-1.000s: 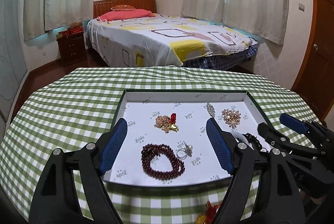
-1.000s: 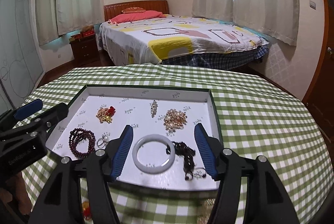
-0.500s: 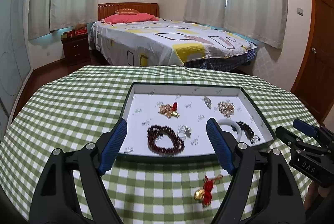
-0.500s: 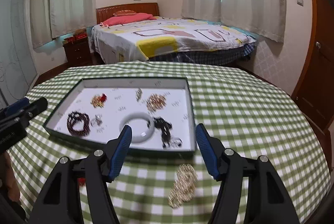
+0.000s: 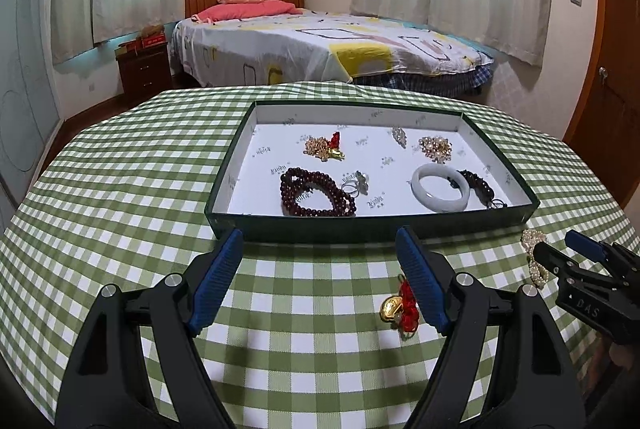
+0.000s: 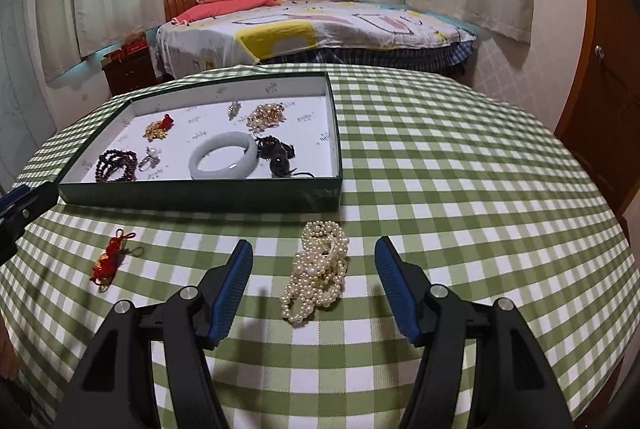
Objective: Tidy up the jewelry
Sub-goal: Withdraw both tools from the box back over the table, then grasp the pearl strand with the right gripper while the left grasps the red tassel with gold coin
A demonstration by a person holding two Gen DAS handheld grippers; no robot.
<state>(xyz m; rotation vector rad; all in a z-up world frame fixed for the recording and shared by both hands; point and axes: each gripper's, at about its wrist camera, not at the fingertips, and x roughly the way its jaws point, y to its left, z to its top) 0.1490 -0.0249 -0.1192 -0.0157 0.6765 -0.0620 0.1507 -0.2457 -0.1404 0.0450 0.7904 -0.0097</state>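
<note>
Both grippers have pulled back from the tray [image 5: 372,221], fingers apart.

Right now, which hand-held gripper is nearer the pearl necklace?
Right. The right hand-held gripper has the pearl necklace between its open fingers; the left hand-held gripper is off beside the red charm.

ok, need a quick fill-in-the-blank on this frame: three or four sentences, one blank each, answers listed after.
1. The white bangle lies inside the green ____.
2. The pearl strand lies on the checked tablecloth, between the open fingers of the ____ gripper.
3. The tassel on the gold charm by the left gripper is ____ in colour.
4. Both grippers hold ____.

Missing words: tray; right; red; nothing
</note>
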